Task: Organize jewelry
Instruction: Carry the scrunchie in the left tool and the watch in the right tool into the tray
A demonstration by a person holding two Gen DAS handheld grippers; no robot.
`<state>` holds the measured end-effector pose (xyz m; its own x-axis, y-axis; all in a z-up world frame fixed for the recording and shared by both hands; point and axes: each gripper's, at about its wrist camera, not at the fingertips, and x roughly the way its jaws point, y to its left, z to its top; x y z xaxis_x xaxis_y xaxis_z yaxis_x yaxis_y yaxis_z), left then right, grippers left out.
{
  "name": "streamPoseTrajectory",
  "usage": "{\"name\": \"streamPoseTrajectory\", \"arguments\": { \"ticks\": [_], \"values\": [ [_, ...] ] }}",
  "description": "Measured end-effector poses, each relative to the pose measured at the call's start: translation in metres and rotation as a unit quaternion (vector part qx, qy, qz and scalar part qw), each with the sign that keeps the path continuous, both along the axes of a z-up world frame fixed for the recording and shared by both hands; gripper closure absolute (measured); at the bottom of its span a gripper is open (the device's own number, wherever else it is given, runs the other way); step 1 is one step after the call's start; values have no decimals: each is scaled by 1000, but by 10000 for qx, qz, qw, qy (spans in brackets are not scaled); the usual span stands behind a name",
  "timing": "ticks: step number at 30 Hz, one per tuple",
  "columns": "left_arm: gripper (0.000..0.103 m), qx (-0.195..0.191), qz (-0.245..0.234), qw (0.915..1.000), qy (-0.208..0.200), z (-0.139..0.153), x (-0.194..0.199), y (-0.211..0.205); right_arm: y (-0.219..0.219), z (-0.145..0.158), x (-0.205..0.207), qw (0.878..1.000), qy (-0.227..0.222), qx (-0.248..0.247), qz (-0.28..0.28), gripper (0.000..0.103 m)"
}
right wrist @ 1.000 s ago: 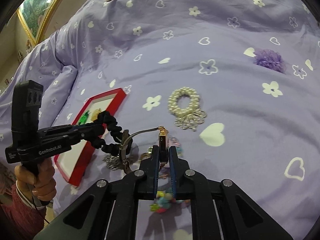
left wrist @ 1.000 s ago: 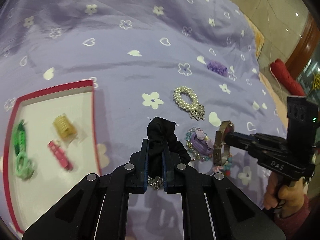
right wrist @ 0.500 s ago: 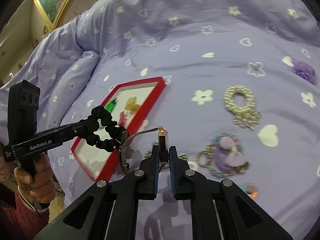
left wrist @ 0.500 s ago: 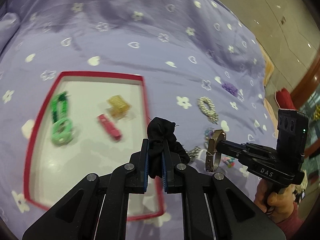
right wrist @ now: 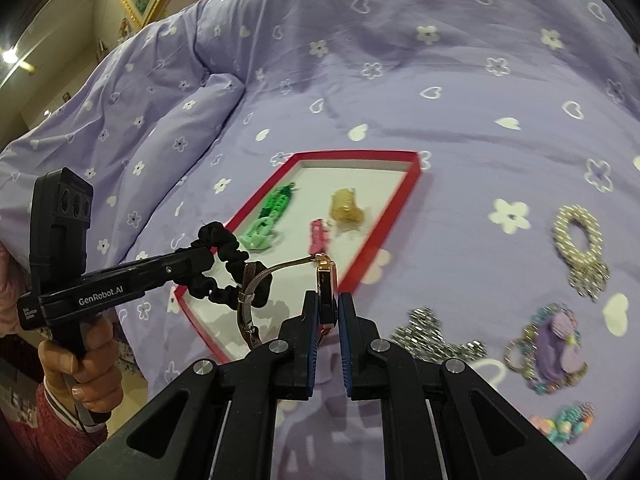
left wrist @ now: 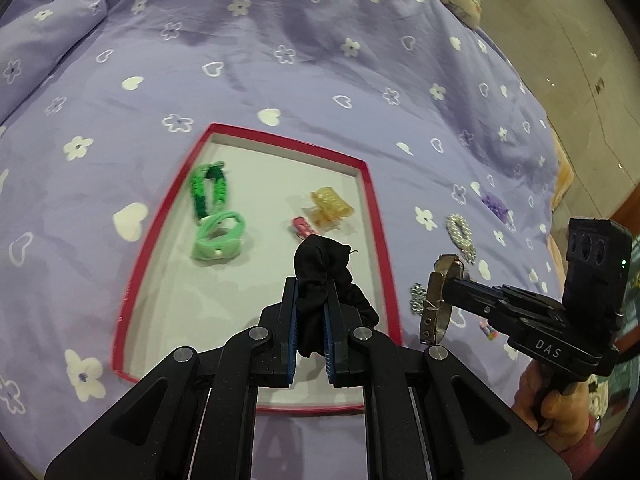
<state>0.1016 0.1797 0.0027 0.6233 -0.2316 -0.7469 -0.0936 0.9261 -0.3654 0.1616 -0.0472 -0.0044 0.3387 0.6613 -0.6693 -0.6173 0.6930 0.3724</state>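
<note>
Left wrist view shows the left gripper (left wrist: 311,322) pinching a black scrunchie (left wrist: 320,276) above the near part of the red tray (left wrist: 372,216), which already holds green bands, a yellow clip and a pink clip. Beside it the right gripper (right wrist: 329,312) is clamped on a watch (right wrist: 325,288), its strap dangling over the tray's near corner. Both pieces look mid-delivery; next, each needs lowering onto bare tray floor and releasing, clear of one another.

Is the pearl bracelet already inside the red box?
No, the pearl bracelet lies on the purple blanket, off to the right of the red box.
</note>
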Motion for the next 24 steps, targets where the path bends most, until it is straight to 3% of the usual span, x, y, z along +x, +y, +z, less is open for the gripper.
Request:
{"name": "streamPoseTrajectory", "arguments": {
  "ticks": [17, 24],
  "values": [
    [94, -259, 403, 9986, 211, -28, 14, 48, 81, -32, 23, 9948, 63, -922, 419, 94],
    [94, -131, 449, 9981, 401, -47, 27, 55, 99, -44, 28, 9889, 13, -1382, 544, 93]
  ]
}}
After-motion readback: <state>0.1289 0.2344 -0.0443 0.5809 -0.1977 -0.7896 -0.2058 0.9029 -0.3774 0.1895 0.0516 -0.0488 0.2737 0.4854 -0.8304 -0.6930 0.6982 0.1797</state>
